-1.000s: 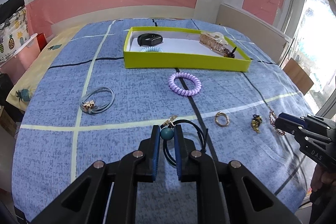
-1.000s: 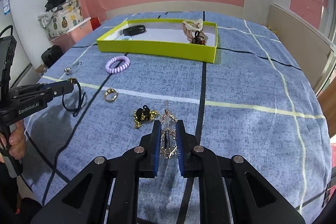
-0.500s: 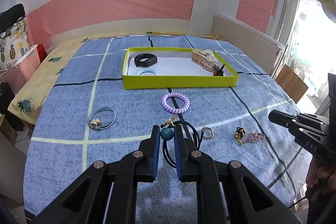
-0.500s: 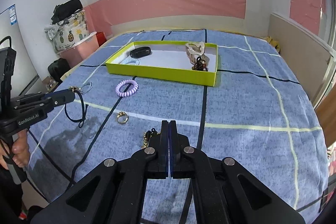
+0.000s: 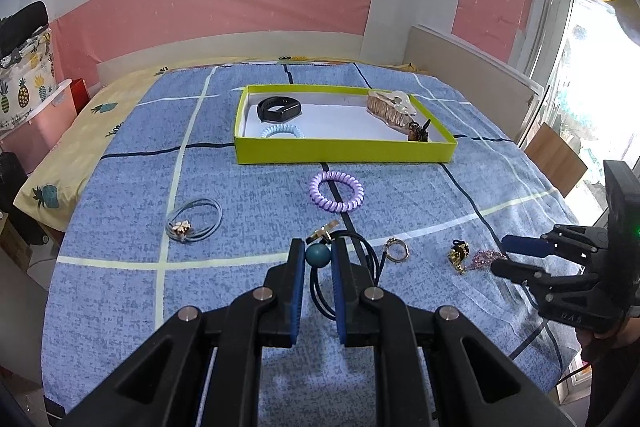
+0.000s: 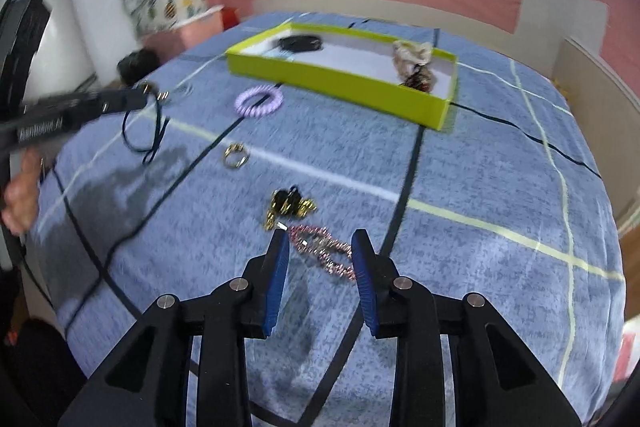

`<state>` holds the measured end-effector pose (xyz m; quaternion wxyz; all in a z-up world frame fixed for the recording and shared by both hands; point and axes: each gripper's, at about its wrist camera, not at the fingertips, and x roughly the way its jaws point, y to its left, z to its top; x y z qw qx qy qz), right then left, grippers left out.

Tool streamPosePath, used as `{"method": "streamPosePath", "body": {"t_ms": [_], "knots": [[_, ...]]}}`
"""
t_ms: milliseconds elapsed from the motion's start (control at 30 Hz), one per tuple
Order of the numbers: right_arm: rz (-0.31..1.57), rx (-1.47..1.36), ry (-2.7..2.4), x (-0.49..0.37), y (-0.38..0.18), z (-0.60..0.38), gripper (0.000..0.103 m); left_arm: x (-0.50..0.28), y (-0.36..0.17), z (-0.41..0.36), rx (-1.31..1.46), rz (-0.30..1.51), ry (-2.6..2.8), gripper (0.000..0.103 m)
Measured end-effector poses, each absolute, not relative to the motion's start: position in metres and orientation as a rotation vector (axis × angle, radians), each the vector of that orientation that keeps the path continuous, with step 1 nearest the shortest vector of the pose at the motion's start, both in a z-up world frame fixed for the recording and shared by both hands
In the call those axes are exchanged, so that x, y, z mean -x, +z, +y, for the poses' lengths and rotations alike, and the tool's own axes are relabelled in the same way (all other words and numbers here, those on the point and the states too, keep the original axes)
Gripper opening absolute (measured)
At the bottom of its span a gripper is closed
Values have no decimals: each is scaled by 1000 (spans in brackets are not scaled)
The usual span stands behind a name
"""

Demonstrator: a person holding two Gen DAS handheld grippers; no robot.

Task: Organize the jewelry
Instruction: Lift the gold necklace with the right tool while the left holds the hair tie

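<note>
Gripping the teal bead (image 5: 318, 255) of a black hair tie (image 5: 340, 279) between its blue pads, my left claw (image 5: 316, 259) hung above the blue checked bed (image 5: 248, 187), the tie's cord looping down in front of the fingers. My right claw (image 6: 320, 247) pointed down at the bedspread with its jaws opening; a pink chain (image 6: 324, 253) lay flat on the cloth between the two pads (image 6: 278, 279), touched by neither. Just beyond the chain sat a black and gold charm (image 6: 290, 205), and farther out a gold ring (image 6: 236, 155) rested near a black stripe of the cover. A purple spiral hair tie (image 5: 336, 191) lay between the ring and the green tray (image 5: 344, 151). Well off to the left side of the bed was a grey cord hair tie (image 5: 194, 219) with a small gold ornament.

The tray stood toward the far end of the bed. Inside it I could see a black wristband (image 5: 279, 109) in the back left corner, a pale blue spiral hair tie (image 5: 282, 131) against the front wall, a long pale hair clip (image 5: 390, 107) along the right side, and a small dark clip (image 5: 418, 133) in the front right corner. The right wrist view was blurred, so the finer details of the tray's contents were unclear there. In that view my left hand (image 6: 18, 195) showed at the edge, holding the handle of its claw.
</note>
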<state>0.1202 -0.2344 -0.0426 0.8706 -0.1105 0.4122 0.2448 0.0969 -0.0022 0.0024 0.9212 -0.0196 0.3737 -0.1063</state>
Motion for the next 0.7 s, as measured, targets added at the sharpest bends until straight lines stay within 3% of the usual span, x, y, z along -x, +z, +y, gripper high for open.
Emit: {"method": "streamPosePath", "body": {"t_ms": [233, 433, 700], "knots": [[881, 265, 515, -128, -50, -231, 32, -99, 0, -3, 42, 778, -217, 14], [857, 229, 504, -125, -42, -233, 12, -100, -1, -4, 39, 779, -217, 14], [838, 156, 468, -123, -35, -241, 11, -100, 1, -7, 40, 779, -223, 14]]}}
